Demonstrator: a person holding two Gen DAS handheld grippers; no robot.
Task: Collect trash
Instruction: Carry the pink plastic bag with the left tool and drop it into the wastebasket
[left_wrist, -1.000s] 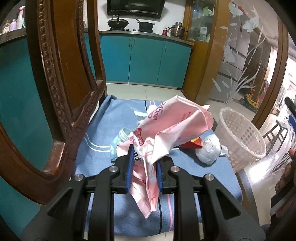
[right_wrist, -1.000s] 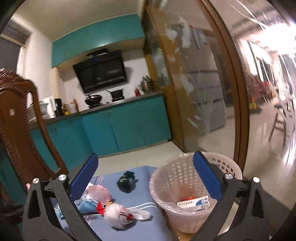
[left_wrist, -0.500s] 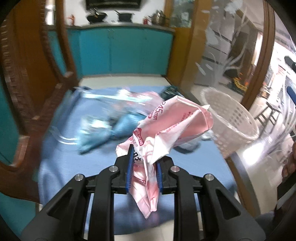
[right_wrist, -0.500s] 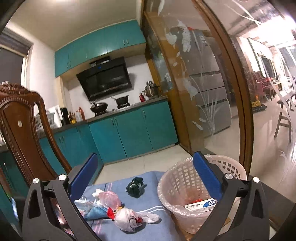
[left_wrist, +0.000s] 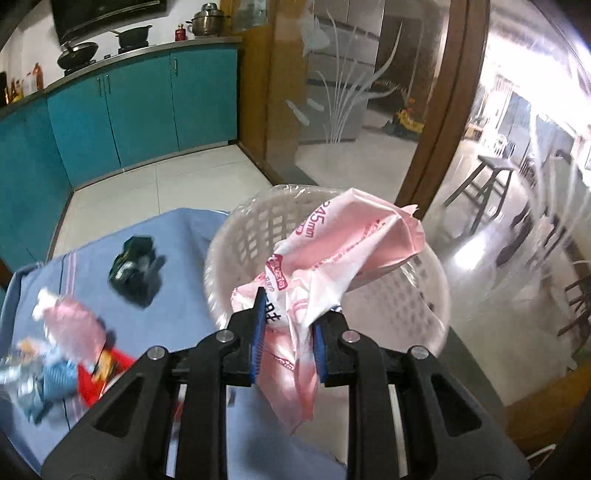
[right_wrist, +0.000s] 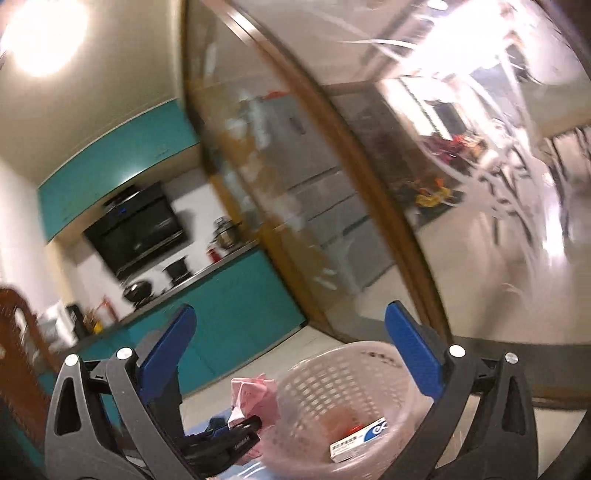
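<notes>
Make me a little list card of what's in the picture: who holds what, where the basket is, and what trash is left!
left gripper: shut on pink plastic bag
right gripper: open, empty
white basket: at the blue cloth's edge, under the bag
in basket: small box
trash left on cloth: dark green wad, pink wrapper, blurry bits

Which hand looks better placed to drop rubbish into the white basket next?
The left. Its fingers are shut on the pink wrapper, which already hangs at the basket rim. The right fingers are spread wide and hold nothing.
</notes>
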